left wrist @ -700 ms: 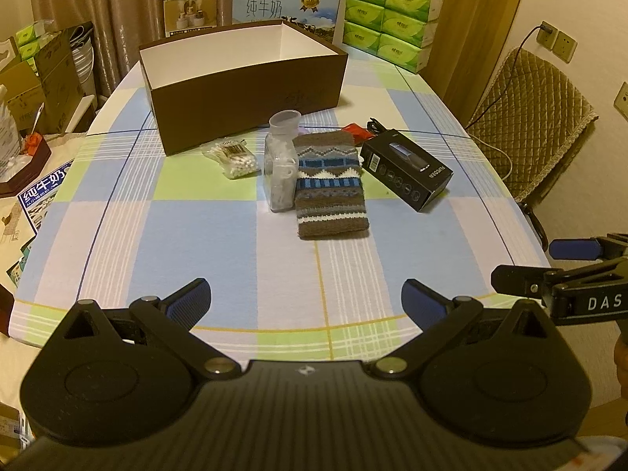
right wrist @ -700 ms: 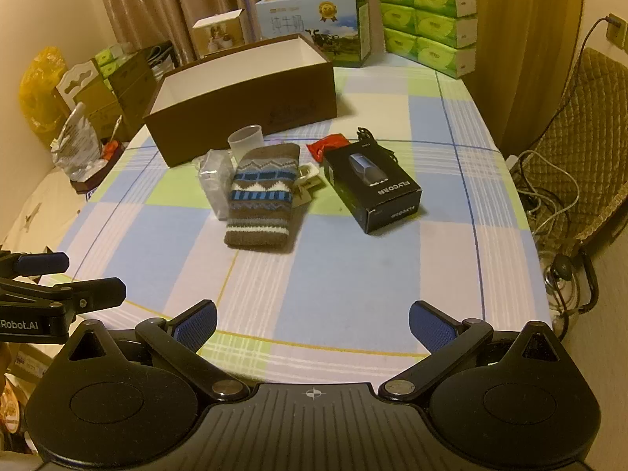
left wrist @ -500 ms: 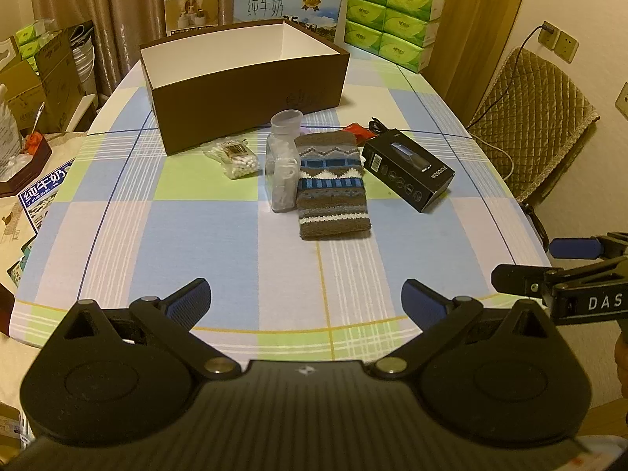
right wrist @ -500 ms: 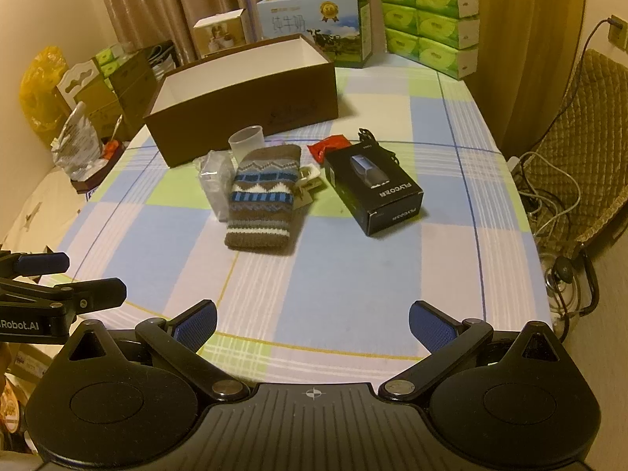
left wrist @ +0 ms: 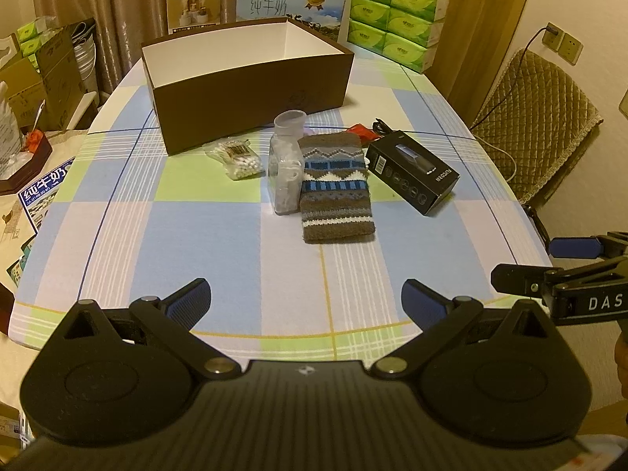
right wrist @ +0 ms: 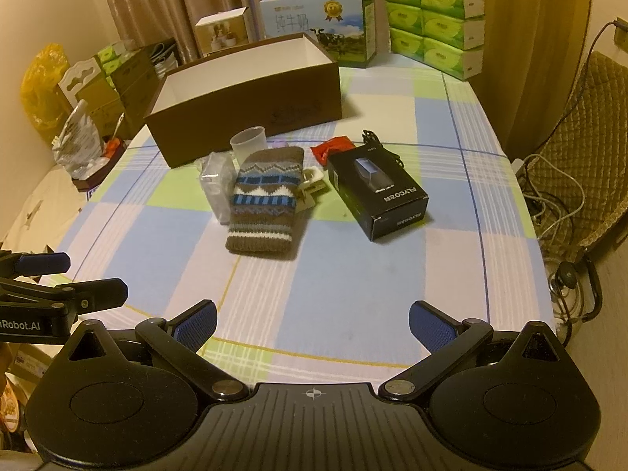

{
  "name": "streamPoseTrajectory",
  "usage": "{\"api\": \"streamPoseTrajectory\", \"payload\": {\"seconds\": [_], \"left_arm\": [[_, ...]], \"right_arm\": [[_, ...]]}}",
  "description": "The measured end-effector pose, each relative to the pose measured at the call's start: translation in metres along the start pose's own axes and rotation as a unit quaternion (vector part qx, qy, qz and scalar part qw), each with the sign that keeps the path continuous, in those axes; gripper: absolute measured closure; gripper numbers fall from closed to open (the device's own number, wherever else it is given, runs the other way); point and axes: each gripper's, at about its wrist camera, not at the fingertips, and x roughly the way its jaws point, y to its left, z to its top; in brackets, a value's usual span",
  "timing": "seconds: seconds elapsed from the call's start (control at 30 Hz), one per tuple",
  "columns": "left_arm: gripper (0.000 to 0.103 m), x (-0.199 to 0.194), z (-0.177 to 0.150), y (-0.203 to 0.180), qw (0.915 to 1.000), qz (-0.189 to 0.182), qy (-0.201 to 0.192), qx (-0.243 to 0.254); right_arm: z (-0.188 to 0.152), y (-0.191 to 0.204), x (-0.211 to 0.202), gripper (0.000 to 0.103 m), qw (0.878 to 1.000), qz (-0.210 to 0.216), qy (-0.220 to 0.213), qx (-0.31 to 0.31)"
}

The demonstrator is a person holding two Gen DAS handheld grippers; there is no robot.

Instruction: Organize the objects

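An open brown box (left wrist: 251, 90) (right wrist: 243, 102) with a white inside stands at the back of the checked table. In front of it lie a knitted brown-and-blue pouch (left wrist: 335, 188) (right wrist: 265, 200), a clear plastic jar (left wrist: 285, 180) (right wrist: 218, 186), a clear cup (left wrist: 290, 121) (right wrist: 248, 139), a bag of cotton swabs (left wrist: 239, 157), a black product box (left wrist: 412, 176) (right wrist: 376, 192), a red packet (right wrist: 331, 147) and a black cable (right wrist: 373, 139). My left gripper (left wrist: 306, 302) and right gripper (right wrist: 312, 324) are open and empty above the table's near edge.
Green tissue packs (left wrist: 396, 15), a milk carton box (left wrist: 292, 0) and a small white box (left wrist: 192, 8) stand behind the brown box. A quilted chair (left wrist: 541, 117) is at the right. Cartons and bags (right wrist: 98, 90) are at the left.
Both grippers have moved slightly forward toward the objects; both stay open. Nothing on the table has moved.
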Motion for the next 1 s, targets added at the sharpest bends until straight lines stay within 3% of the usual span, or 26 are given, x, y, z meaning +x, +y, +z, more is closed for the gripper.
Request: {"api": "streamPoseTrajectory", "payload": {"seconds": [1.0], "left_arm": [[0.001, 0.012, 0.018, -0.003, 0.9997, 0.02, -0.002, -0.017]], "right_arm": [[0.019, -0.014, 0.014, 0.002, 1.0, 0.017, -0.004, -0.008]]}}
